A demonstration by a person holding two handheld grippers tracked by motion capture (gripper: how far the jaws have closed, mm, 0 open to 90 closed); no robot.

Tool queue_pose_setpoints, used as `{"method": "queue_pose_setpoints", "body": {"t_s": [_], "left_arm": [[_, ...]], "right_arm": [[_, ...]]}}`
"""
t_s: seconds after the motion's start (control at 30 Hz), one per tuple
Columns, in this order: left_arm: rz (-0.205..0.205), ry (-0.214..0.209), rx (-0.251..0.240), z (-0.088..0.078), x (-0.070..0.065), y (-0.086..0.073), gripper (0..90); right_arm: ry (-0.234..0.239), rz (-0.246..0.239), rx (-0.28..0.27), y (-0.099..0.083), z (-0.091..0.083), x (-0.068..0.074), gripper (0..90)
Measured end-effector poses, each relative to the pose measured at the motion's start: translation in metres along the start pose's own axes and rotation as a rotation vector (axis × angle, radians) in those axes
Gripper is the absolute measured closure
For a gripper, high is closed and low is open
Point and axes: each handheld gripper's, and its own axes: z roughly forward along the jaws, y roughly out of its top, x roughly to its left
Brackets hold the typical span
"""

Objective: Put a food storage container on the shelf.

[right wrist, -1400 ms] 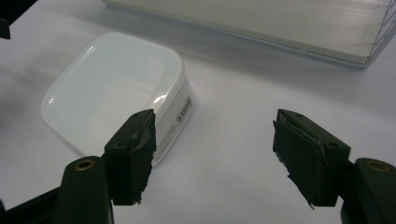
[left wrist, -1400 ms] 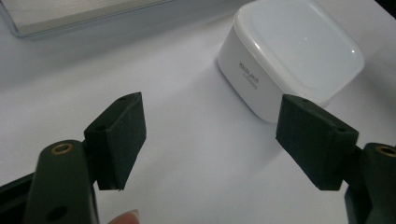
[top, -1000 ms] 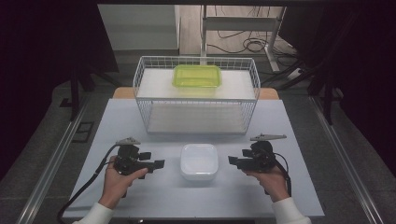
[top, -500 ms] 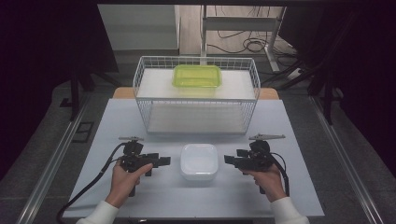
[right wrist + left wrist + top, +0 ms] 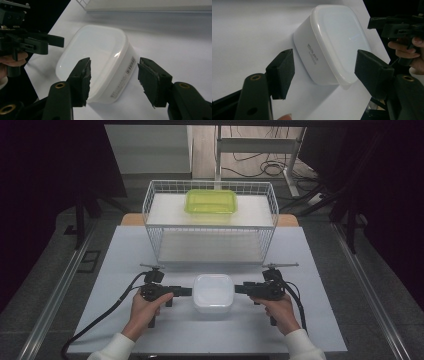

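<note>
A white lidded container (image 5: 213,292) sits on the table near its front edge. My left gripper (image 5: 188,291) reaches in from the left, its tips at the container's left side. Along its jaws, the container's (image 5: 337,37) near corner lies between the pads (image 5: 280,72) with a gap on both sides; the jaws have just been closing. My right gripper (image 5: 239,289) comes from the right. One of its pads (image 5: 82,80) hangs over the lid (image 5: 97,47), the other stands beside the wall, neither pressing; these jaws have also just been closing.
A white wire basket (image 5: 210,227) stands behind the container, with a green lidded box (image 5: 211,201) on its upper shelf. The pale table (image 5: 125,250) has bare room left and right. Cables trail from both grippers toward the front edge.
Both hands have moved inward toward the white container, left gripper to the right and right gripper to the left. The container has not moved.
</note>
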Motion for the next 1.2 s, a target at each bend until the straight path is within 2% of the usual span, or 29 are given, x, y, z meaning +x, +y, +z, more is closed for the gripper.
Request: {"method": "queue_pose_setpoints", "body": {"t_s": [0.3,0.33,0.43,0.67,0.8,0.93,0.97,1.1,1.2], "left_arm": [[-0.035,-0.027,0.002,0.008,0.007,0.003,36.8],[-0.036,-0.031,-0.002,0.009,0.008,0.003,39.7],[-0.051,-0.052,-0.012,0.011,0.010,0.006,44.6],[-0.077,-0.102,0.012,0.019,0.016,0.006,49.7],[-0.084,-0.112,0.020,0.021,0.016,0.004,52.7],[-0.097,-0.141,0.022,0.023,0.016,0.003,58.3],[-0.100,-0.165,0.029,0.025,0.016,0.003,61.2],[-0.100,-0.154,0.016,0.023,0.014,0.002,69.0],[-0.107,-0.156,0.013,0.021,0.012,0.001,71.2]], "right_arm": [[0.015,0.019,0.026,0.001,0.010,-0.002,48.4],[0.020,0.029,0.034,0.001,0.013,-0.003,49.7],[0.023,0.038,0.041,0.001,0.015,-0.003,50.7],[0.042,0.079,0.056,-0.002,0.022,-0.005,55.1],[0.055,0.098,0.065,-0.003,0.026,-0.006,58.6],[0.071,0.128,0.070,-0.004,0.028,-0.007,61.2],[0.077,0.141,0.065,-0.004,0.028,-0.008,64.1],[0.098,0.197,0.072,-0.005,0.026,-0.011,67.0],[0.096,0.198,0.069,-0.006,0.023,-0.009,68.9]]}}
